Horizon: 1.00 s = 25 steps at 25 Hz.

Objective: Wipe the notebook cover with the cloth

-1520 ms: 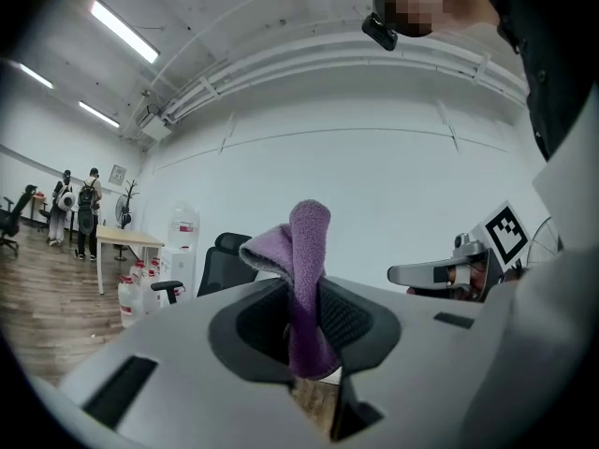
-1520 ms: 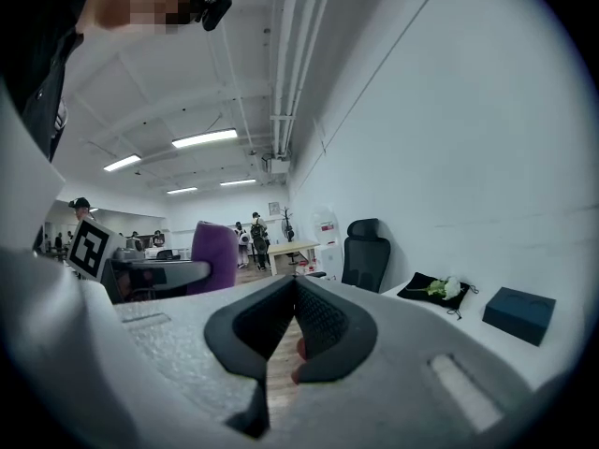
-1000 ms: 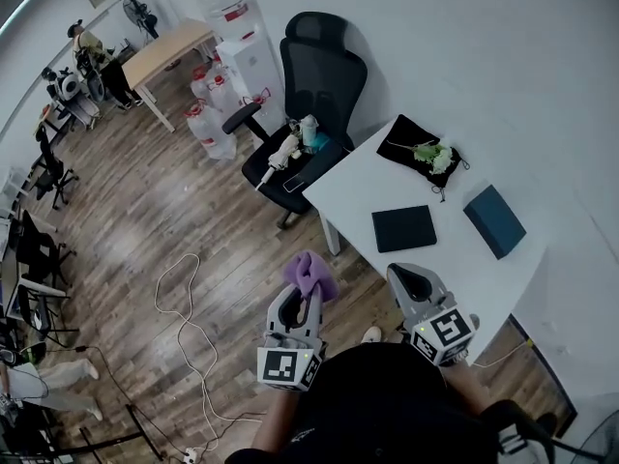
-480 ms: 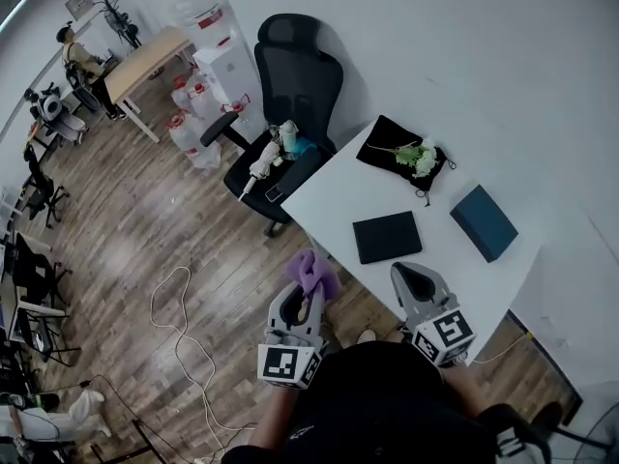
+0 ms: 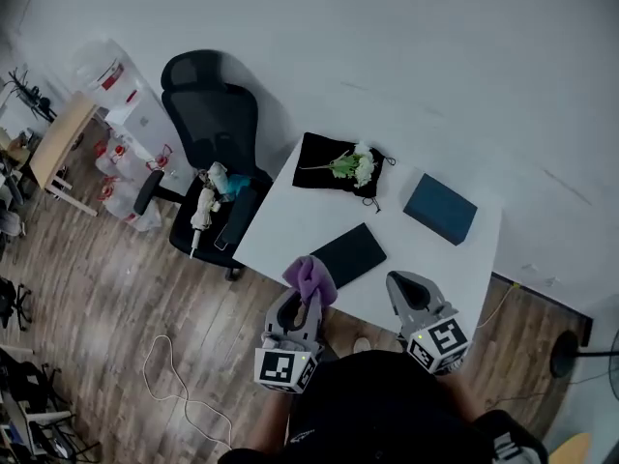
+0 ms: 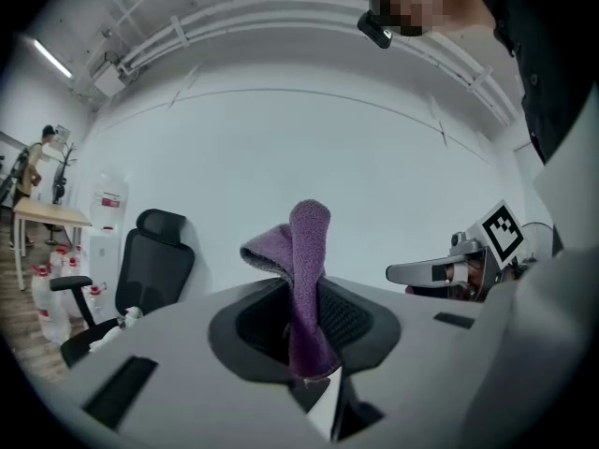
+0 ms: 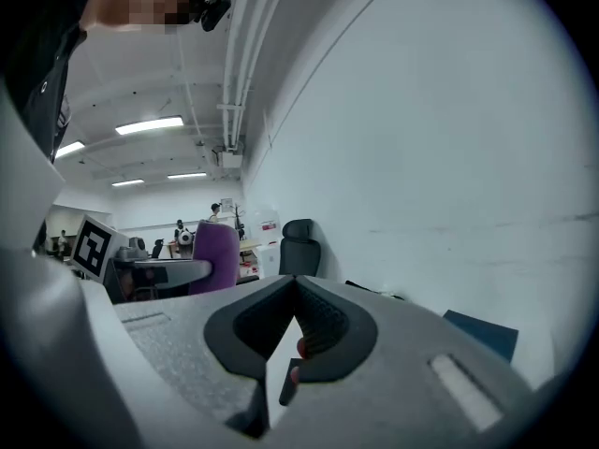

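A black notebook [image 5: 348, 254] lies flat on the white table [image 5: 290, 230], near its front edge. My left gripper [image 5: 307, 301] is shut on a purple cloth [image 5: 309, 277], which sticks up out of the jaws [image 6: 304, 279] and hangs just short of the notebook's near corner. My right gripper [image 5: 404, 288] is shut with nothing in it, held over the table's front edge to the right of the notebook. In the right gripper view the cloth [image 7: 217, 255] shows at the left.
A teal book [image 5: 440, 209] lies at the table's right. A black cloth with white flowers [image 5: 340, 165] lies at the back. A black office chair [image 5: 208, 153] holding several items stands left of the table. The wall runs behind.
The view has swung toward the table, which now sits nearer and more centred. Both grippers have come closer to the notebook; the cloth stays clamped.
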### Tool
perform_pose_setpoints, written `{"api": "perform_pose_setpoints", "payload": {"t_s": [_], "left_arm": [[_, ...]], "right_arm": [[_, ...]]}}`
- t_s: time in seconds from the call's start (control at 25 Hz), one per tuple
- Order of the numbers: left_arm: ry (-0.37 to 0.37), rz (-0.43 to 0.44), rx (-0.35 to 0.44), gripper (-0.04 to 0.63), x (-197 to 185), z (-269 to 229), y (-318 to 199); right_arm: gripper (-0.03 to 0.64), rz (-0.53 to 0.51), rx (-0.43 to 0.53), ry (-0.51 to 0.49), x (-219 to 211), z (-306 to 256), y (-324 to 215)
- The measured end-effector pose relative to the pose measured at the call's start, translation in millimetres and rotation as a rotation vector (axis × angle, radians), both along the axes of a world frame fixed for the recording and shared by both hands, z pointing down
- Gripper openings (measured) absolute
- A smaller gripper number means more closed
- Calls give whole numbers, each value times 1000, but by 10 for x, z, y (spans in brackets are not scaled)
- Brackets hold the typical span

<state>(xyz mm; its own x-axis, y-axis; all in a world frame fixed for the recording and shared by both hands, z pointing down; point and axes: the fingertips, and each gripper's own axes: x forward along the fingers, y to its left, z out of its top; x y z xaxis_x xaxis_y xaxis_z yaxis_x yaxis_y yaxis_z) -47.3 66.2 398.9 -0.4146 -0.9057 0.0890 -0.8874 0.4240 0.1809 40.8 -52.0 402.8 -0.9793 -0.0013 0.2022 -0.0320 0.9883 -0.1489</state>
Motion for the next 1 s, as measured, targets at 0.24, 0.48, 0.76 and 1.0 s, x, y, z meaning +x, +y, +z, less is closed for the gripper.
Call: {"api": "perform_pose_setpoints", "payload": {"t_s": [0.24,0.48,0.76,1.0], "left_arm": [[-5,209,13,75,-319,-30,-468],[16,397,5,75,-588,74,-813],[5,613,-56,75,-739,332,-1134],[3,788,-108,75,-779,556,-1480]], "right_arm": [[2,153,13,13,-183,-9,-170],[2,310,12,19,-412,-17,-283],[3,494,19,16,-531,1,-390],[2,652,0,17,-549,76,-536]]}}
